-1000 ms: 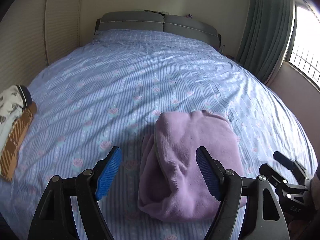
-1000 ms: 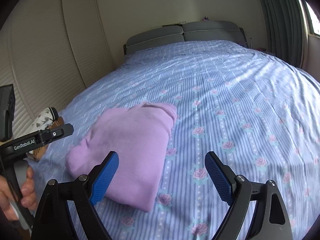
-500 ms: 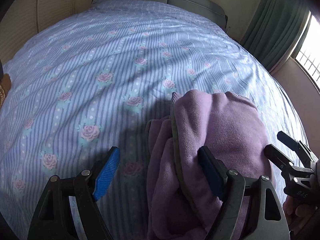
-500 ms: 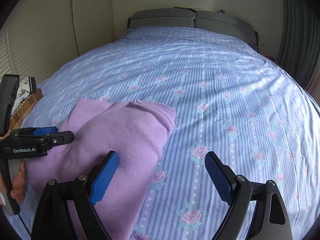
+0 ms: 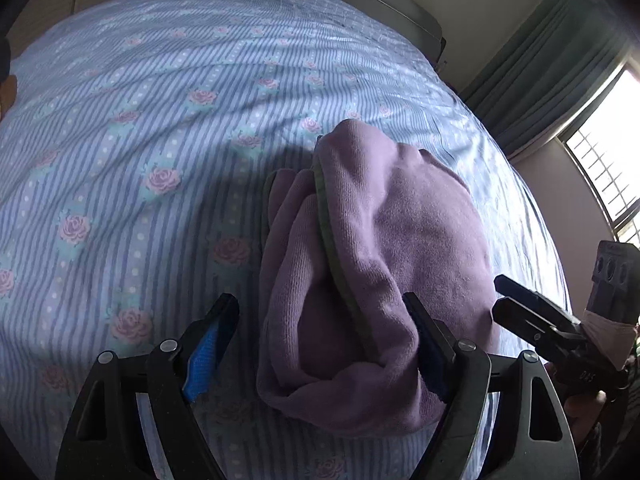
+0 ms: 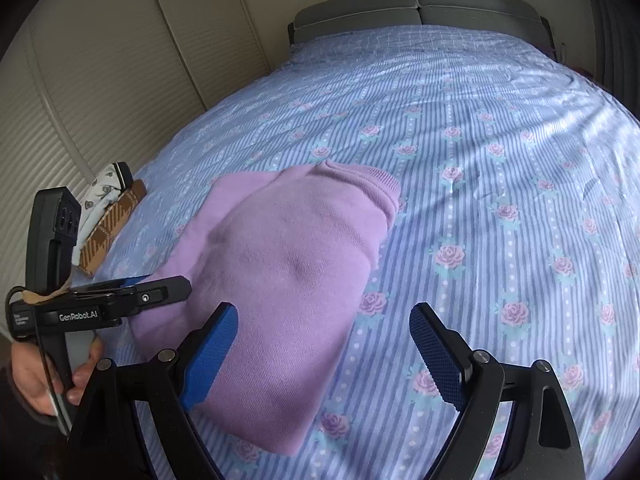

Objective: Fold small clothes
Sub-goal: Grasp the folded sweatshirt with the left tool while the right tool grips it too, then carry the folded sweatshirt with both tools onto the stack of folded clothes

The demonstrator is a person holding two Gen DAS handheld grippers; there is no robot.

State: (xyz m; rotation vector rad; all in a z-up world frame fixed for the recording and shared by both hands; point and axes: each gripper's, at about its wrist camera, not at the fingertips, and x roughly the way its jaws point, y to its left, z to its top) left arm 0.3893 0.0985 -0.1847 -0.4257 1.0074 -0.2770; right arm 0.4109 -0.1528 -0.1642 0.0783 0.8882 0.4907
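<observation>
Presently: folded lilac knit garment (image 5: 392, 264) on the blue striped, rose-printed bedsheet (image 5: 140, 128).
Left wrist view: left gripper (image 5: 324, 344) has just been opening, jaws wide astride the garment's near end, right pad against the fabric, no grip. Right wrist view: right gripper (image 6: 324, 352) gaping, empty, left pad over the garment (image 6: 288, 272); patterned folded clothes (image 6: 108, 216) lie well apart at the sheet's left edge.

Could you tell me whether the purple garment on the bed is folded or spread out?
Folded: the purple garment lies as a compact bundle with stacked layers showing along its edge.
</observation>
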